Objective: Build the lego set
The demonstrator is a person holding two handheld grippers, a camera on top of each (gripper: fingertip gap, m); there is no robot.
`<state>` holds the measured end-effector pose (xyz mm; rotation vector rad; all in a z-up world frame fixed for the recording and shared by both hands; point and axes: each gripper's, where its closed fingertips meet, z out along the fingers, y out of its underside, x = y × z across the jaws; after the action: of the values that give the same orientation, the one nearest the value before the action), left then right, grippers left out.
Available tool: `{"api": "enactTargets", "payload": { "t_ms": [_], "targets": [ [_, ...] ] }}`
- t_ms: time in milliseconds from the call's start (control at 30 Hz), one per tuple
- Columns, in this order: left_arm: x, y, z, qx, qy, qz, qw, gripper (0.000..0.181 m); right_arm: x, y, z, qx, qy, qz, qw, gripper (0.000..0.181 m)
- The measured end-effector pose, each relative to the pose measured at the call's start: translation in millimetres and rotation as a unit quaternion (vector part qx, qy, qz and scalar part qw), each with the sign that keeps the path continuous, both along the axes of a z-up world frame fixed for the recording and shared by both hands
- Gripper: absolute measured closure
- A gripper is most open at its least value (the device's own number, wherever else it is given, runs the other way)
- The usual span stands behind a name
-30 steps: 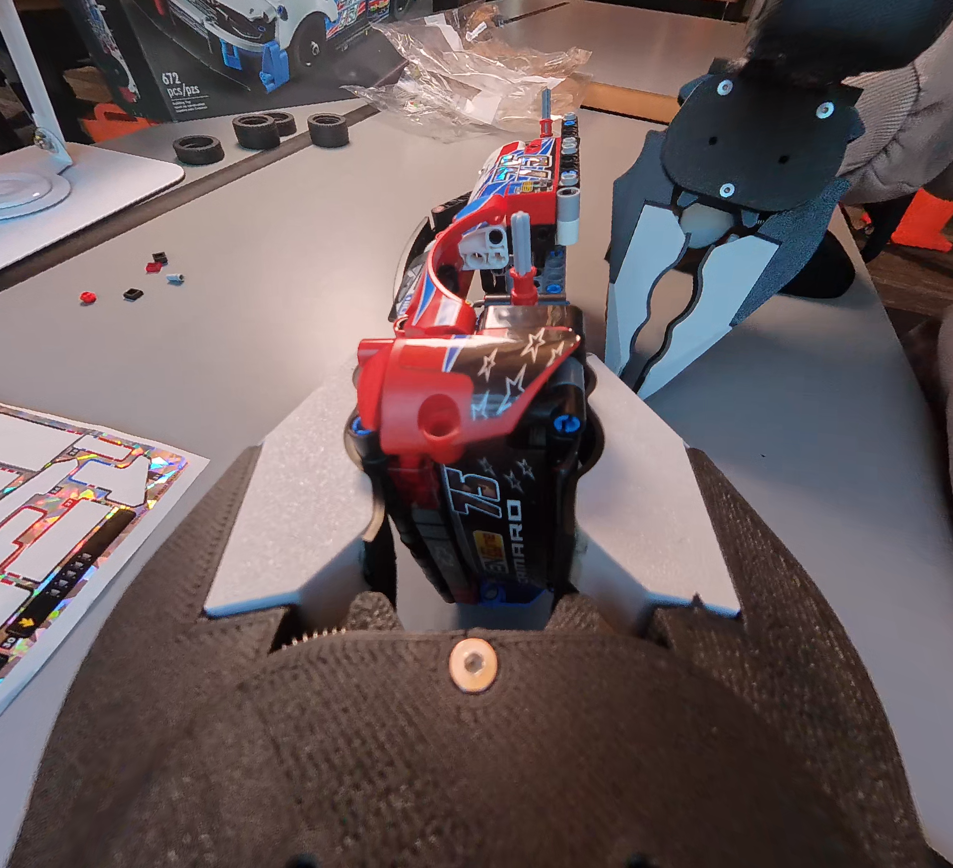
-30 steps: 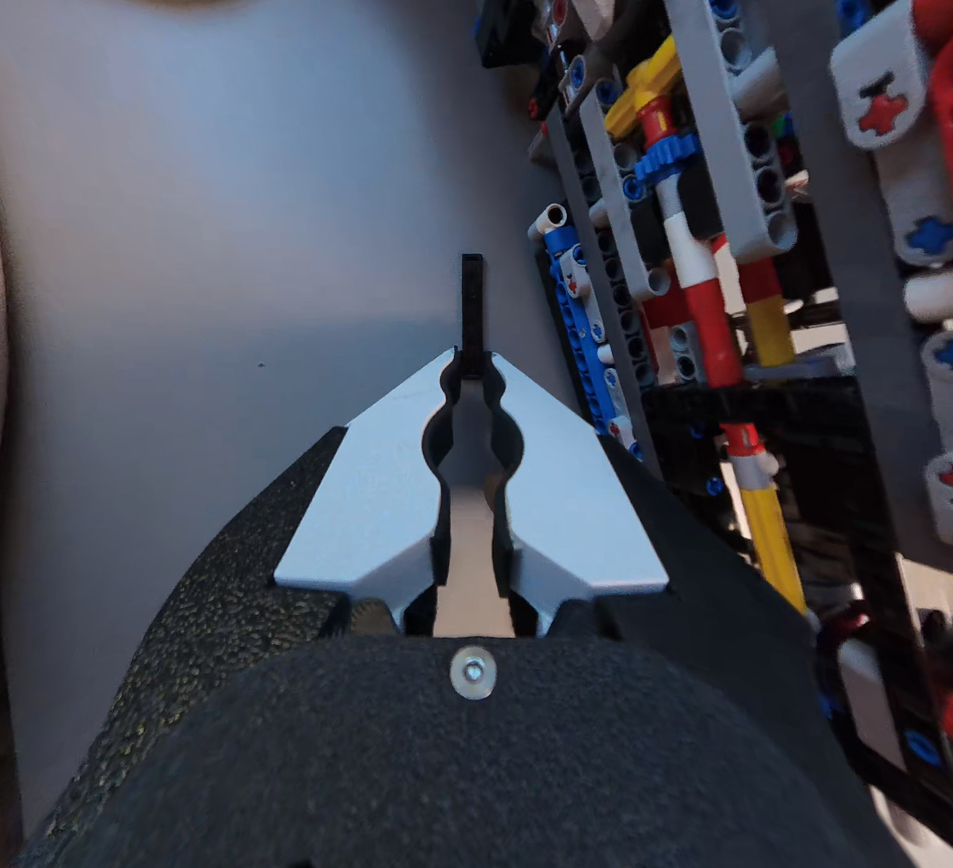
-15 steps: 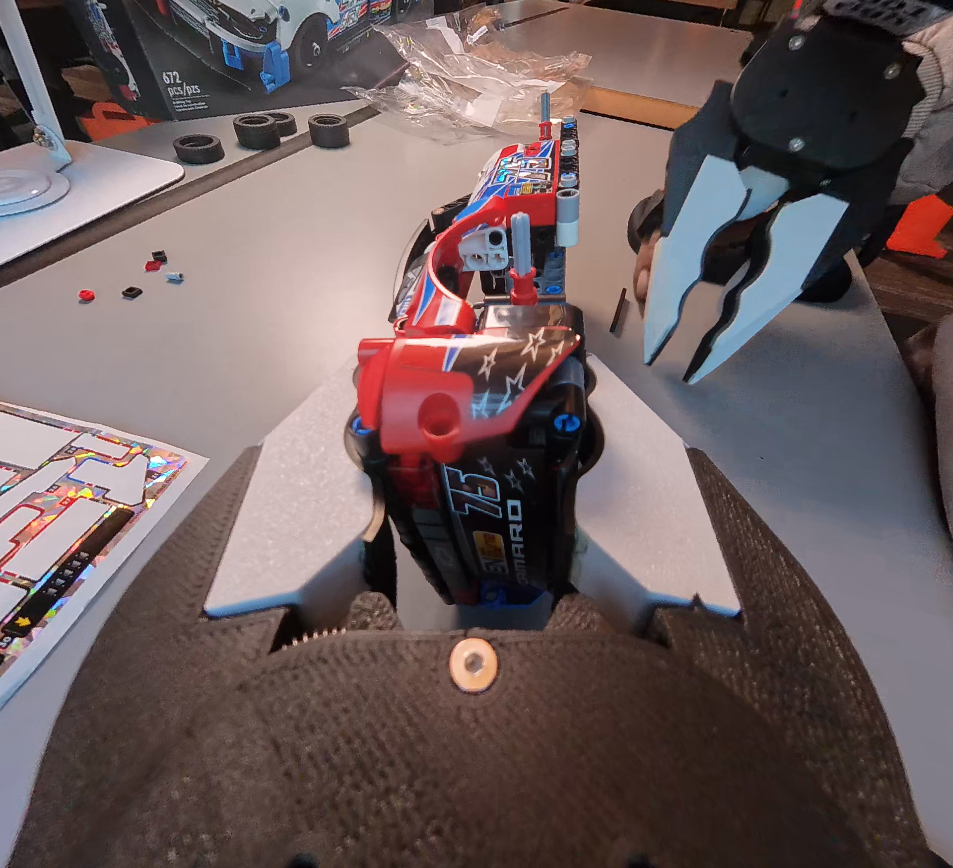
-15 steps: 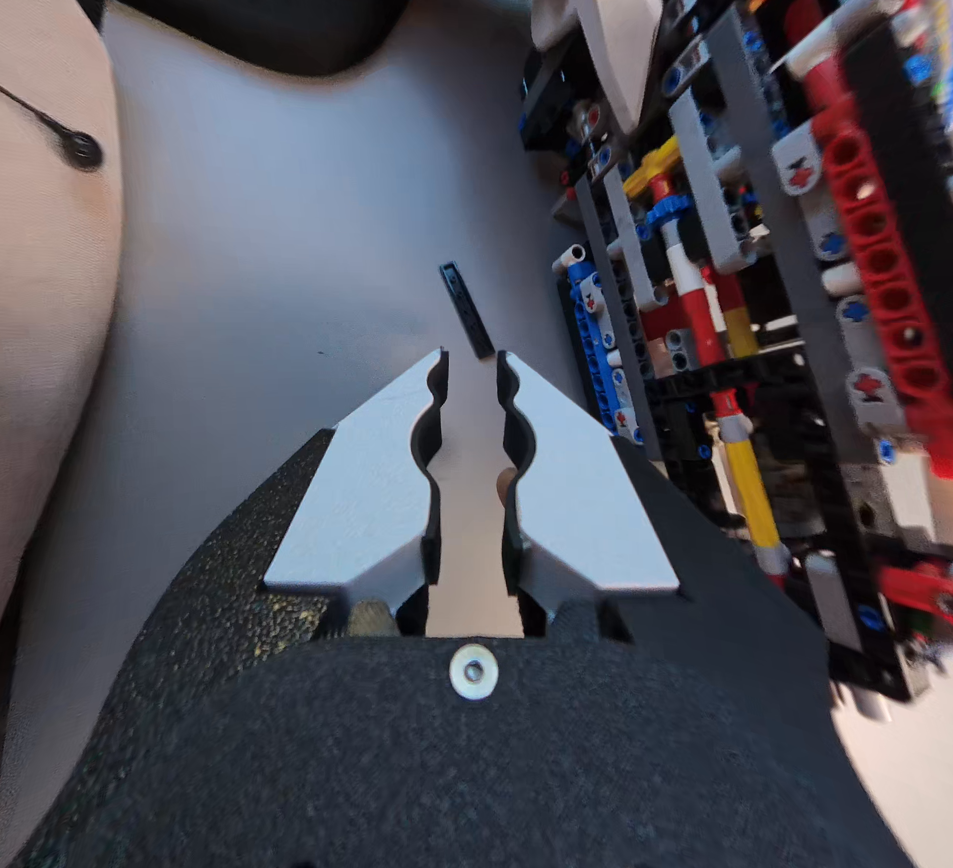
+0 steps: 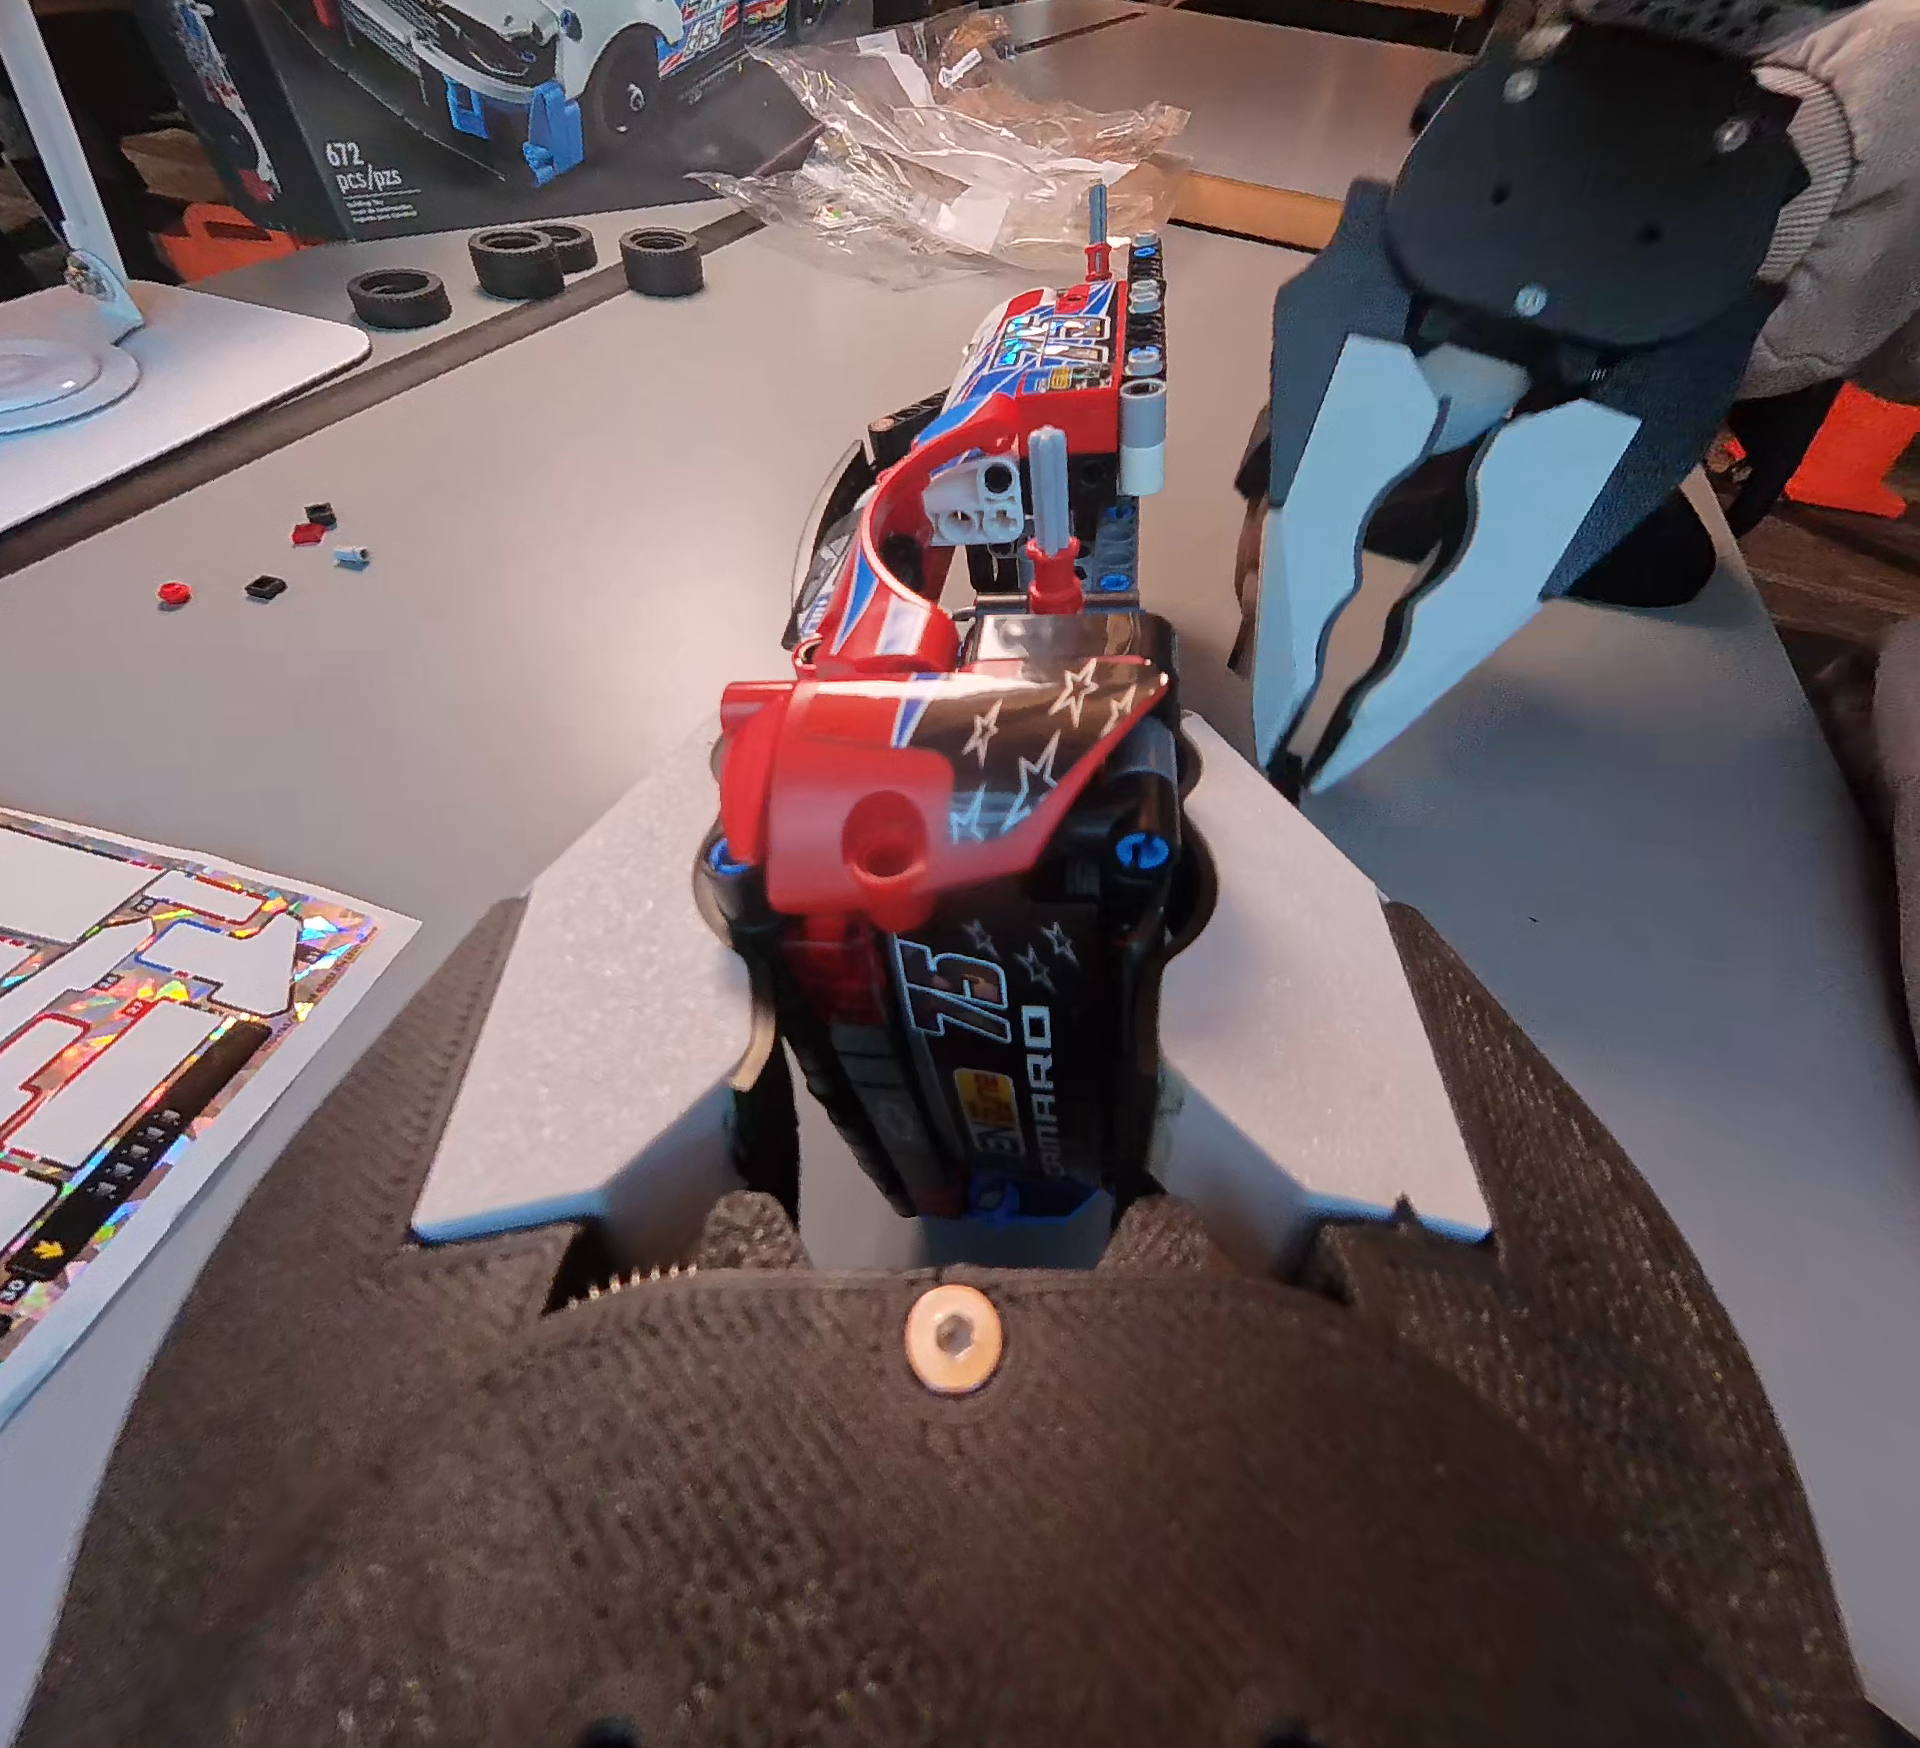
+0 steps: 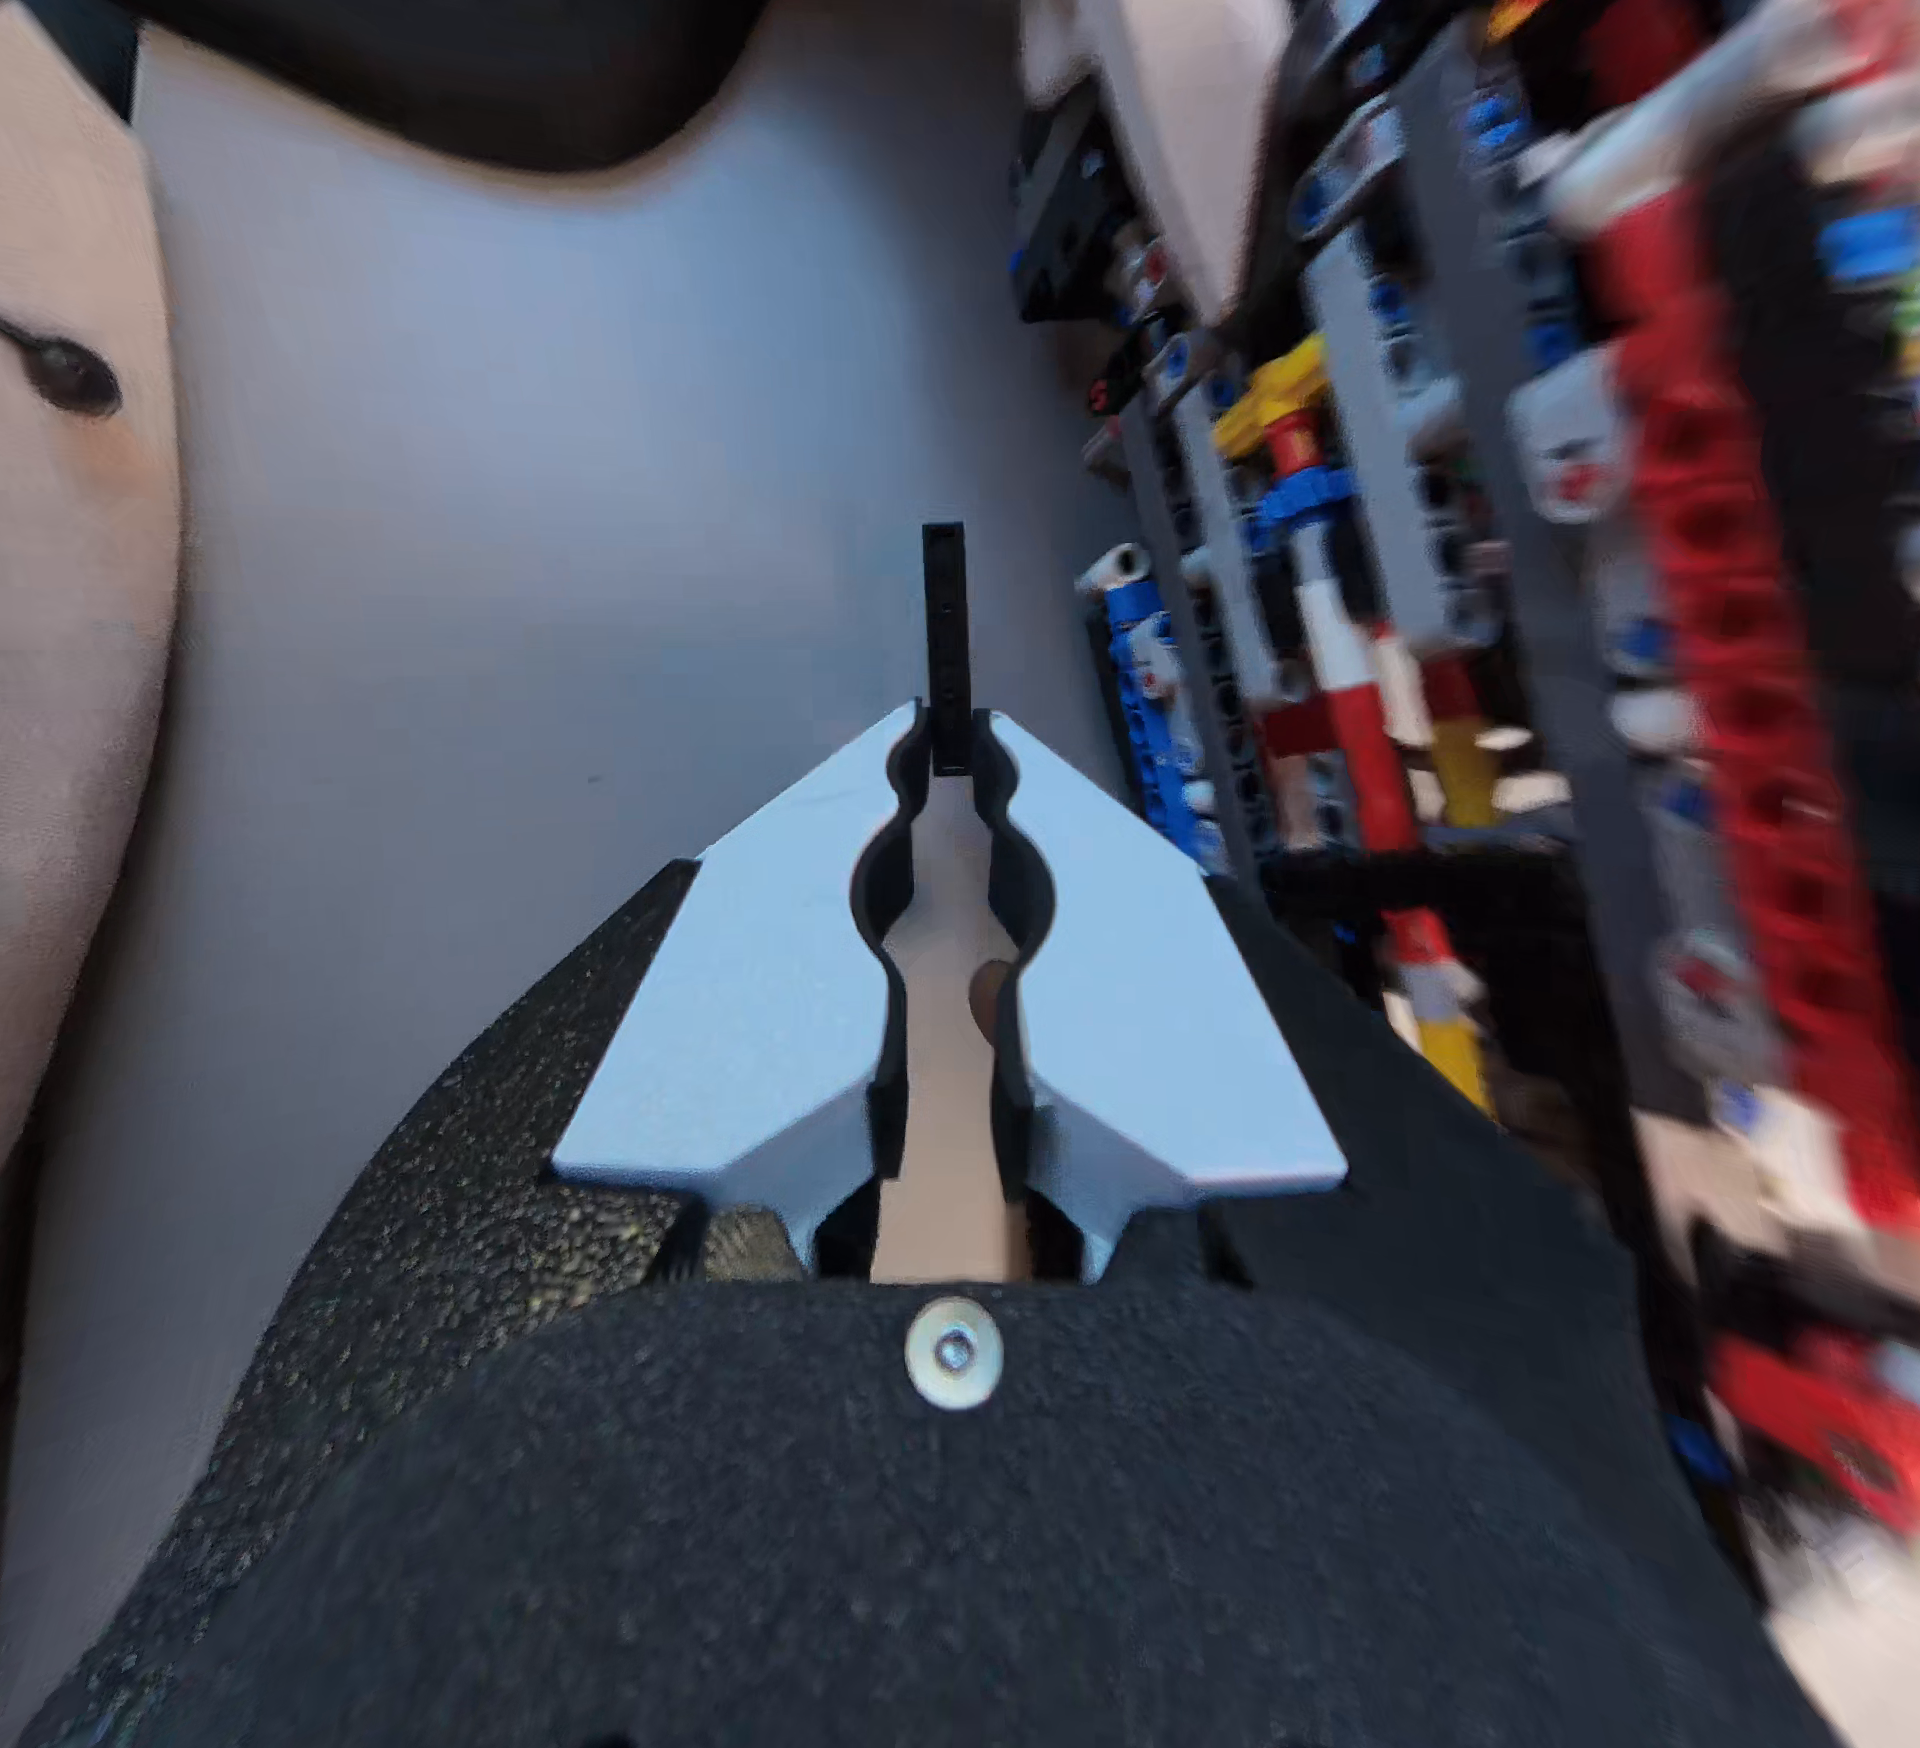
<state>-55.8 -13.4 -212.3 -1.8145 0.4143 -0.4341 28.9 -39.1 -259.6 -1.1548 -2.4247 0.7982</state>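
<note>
- While the left gripper (image 5: 951, 877) has its jaws clamped on the end of the half-built toy car (image 5: 977, 763), the car stands on its side on the grey surface (image 5: 540, 493) and stretches away from the camera.
- The car shows red, black and blue panels with star stickers; its open underside of grey beams, red and yellow rods and blue pins fills the right of the right wrist view (image 6: 1455, 555), blurred there.
- The right gripper (image 6: 948, 722) has its jaws closed on the near end of a thin black strip (image 6: 945, 618) — the strip sticks out straight past the tips, over the surface, just beside the car's underside.
- In the left wrist view the right gripper (image 5: 1314, 763) points down, tips close to the surface just right of the car; whether they touch it I cannot tell.
- A sticker sheet (image 5: 135, 1023) with shiny foil edges lies at the left.
- A few tiny red, black and pale pieces (image 5: 301, 545) lie scattered farther out — well apart from the car.
- Three black tyres (image 5: 520, 264) sit in front of the set's box (image 5: 499, 5), and an empty clear plastic bag (image 5: 966, 150) lies beyond the car.
- A white lamp base (image 5: 62, 358) rests at the far left.
</note>
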Motion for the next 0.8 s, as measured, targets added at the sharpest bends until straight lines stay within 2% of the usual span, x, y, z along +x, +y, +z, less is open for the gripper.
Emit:
{"api": "enactTargets", "payload": {
  "t_ms": [33,100,167,233,300,367,500,633,800],
  "targets": [
    [0,0,0,0.000,0.000,0.000,1.000,0.105,-5,9,13,0.017,0.047,-0.021,0.999,0.176],
    [0,0,0,0.001,0.000,0.000,1.000,0.105,-8,32,35,0.094,0.125,-0.051,0.986,0.176],
    [0,0,0,0.000,0.000,0.000,1.000,0.105,2,43,40,0.168,0.150,-0.050,0.973,0.167],
    [0,0,0,0.001,0.001,0.001,1.000,0.105,16,27,39,0.147,0.144,-0.031,0.978,0.157],
    [1,0,0,0.001,0.003,0.001,1.000,0.105,29,6,40,0.087,0.137,-0.012,0.987,0.159],
    [1,0,0,0.002,0.004,0.002,1.000,0.105,38,4,39,0.068,0.125,-0.013,0.990,0.159],
    [1,0,0,0.002,0.005,0.002,1.000,0.105,45,18,29,0.044,0.094,-0.044,0.994,0.164],
    [1,-1,0,0.002,0.004,0.002,1.000,0.105,53,47,7,0.069,0.042,-0.045,0.996,0.167],
    [0,0,0,0.000,0.001,0.002,1.000,0.105,47,64,-12,0.117,-0.011,0.012,0.993,0.167]
  ]
}}
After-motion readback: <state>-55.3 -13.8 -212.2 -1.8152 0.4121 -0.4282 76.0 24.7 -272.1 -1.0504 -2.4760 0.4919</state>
